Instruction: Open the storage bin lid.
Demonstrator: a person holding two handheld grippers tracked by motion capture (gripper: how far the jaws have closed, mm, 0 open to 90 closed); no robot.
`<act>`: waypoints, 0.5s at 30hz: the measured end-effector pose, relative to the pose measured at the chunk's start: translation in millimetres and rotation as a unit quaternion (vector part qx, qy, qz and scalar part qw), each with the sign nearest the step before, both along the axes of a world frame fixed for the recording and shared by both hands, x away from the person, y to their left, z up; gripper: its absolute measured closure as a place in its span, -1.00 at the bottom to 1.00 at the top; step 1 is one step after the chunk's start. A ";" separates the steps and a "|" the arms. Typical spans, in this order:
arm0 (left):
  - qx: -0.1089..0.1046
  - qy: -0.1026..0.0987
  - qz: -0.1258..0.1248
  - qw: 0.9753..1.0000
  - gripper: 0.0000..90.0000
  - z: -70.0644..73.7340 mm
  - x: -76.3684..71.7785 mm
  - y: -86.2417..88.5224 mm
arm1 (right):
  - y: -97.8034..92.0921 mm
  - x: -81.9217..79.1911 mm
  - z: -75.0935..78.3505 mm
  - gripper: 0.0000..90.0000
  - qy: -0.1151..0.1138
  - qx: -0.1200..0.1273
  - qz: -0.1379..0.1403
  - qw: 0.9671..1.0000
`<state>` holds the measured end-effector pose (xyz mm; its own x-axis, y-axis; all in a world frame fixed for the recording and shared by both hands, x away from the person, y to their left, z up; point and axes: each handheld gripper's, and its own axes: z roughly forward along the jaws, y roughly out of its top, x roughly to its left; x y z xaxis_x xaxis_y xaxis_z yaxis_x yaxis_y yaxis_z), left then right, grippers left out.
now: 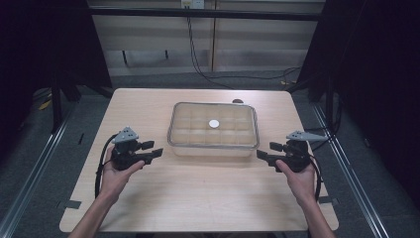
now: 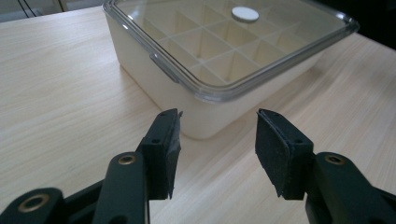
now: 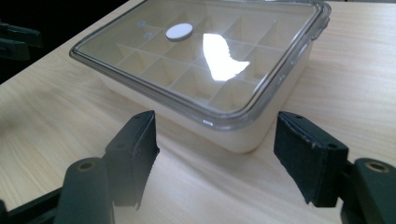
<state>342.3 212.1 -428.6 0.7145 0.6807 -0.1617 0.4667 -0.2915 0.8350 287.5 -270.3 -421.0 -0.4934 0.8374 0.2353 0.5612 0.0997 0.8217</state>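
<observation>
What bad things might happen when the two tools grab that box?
1. The lid is smooth, clear and shiny, so the pads may slip on its rim.
2. Both tools, left tool and right tool, are open at opposite near corners of the box; an uneven squeeze could slide or twist it across the table.
3. If the lid pops off suddenly, the light box might tip.

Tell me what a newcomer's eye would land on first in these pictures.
First comes the cream box with a clear lid, at the middle of the wooden table; its inside is split into a grid of compartments and a small white disc marks the lid's centre. Next come the left gripper and right gripper, each held in a hand on its own side of the box, jaws open and pointed at its near corners, not touching it.
</observation>
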 end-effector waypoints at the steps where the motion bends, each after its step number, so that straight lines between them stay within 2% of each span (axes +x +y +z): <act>1: 0.000 0.000 0.000 1.000 0.14 0.0 0.0 0.0 | 0.0 0.0 0.0 -0.33 0.000 0.000 0.000 1.000; 4: -0.013 0.018 0.003 1.000 0.05 4.5 11.5 -2.1 | 2.0 7.8 4.8 -0.33 -0.003 -0.004 0.002 1.000; 6: -0.019 0.023 -0.002 1.000 0.03 6.4 17.5 -3.0 | 1.9 12.6 7.0 -0.34 -0.006 -0.003 0.003 1.000; 8: -0.023 0.019 -0.001 1.000 -0.04 7.8 21.0 -4.9 | 1.2 16.9 8.7 -0.35 -0.004 -0.002 0.003 1.000; 15: -0.016 0.011 -0.003 1.000 -0.09 8.0 30.7 -12.9 | 0.2 30.6 11.5 -0.39 -0.003 -0.003 0.006 1.000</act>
<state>373.0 199.2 -420.6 0.7148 0.6704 -0.1989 0.4837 -0.2686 0.8330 318.1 -270.1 -409.5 -0.5046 0.8327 0.2280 0.5552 0.1107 0.8243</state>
